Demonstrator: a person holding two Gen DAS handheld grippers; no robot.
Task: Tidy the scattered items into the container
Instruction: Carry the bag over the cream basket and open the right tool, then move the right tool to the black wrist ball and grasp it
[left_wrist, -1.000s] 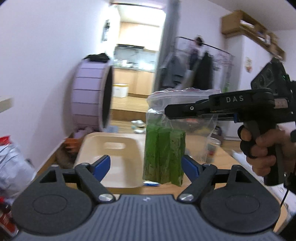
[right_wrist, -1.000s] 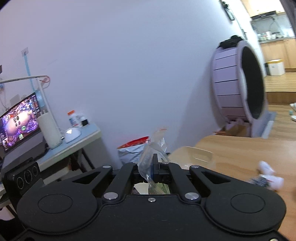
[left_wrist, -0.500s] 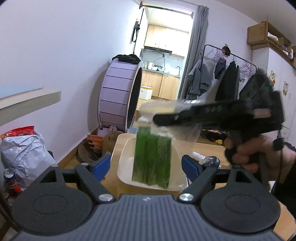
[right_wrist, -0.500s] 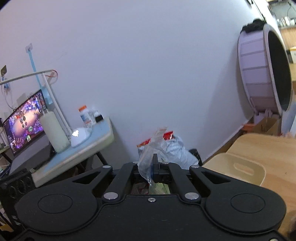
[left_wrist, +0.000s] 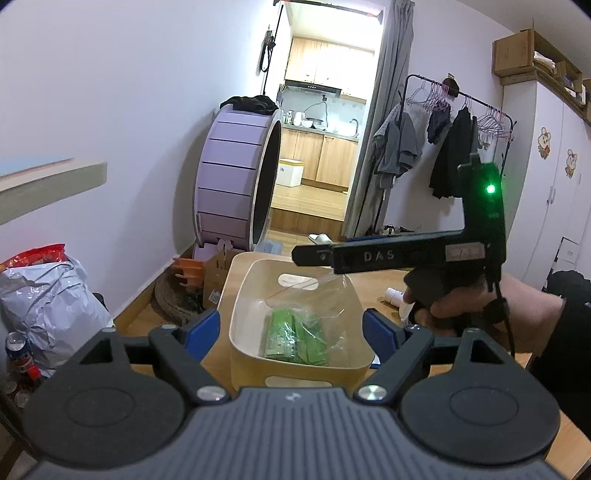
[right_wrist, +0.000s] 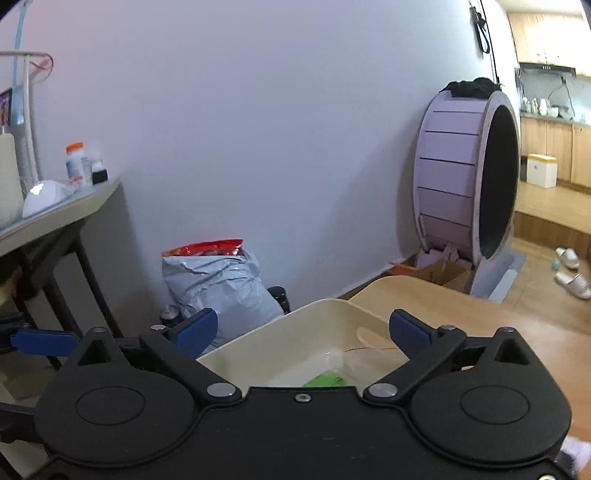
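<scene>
A clear plastic bag of green packets (left_wrist: 299, 338) lies inside the cream bin (left_wrist: 240, 314) on the wooden table. My left gripper (left_wrist: 291, 328) is open and empty, just short of the bin's near wall. My right gripper (right_wrist: 301, 328) is open and empty above the bin (right_wrist: 266, 332); the bag (right_wrist: 325, 378) shows below it. In the left wrist view the right gripper (left_wrist: 306, 254) reaches in from the right, above the bin.
A small white bottle (left_wrist: 393, 295) lies on the table (left_wrist: 384, 280) right of the bin. Off the table's left edge stand a grey sack (left_wrist: 51, 306), a cardboard box (left_wrist: 218, 273) and a purple wheel (left_wrist: 236, 192). A side desk (right_wrist: 55, 206) stands at left.
My right gripper carried the bag over the bin, lowered it and opened. The bag now lies in the bin. My left gripper stayed open.
</scene>
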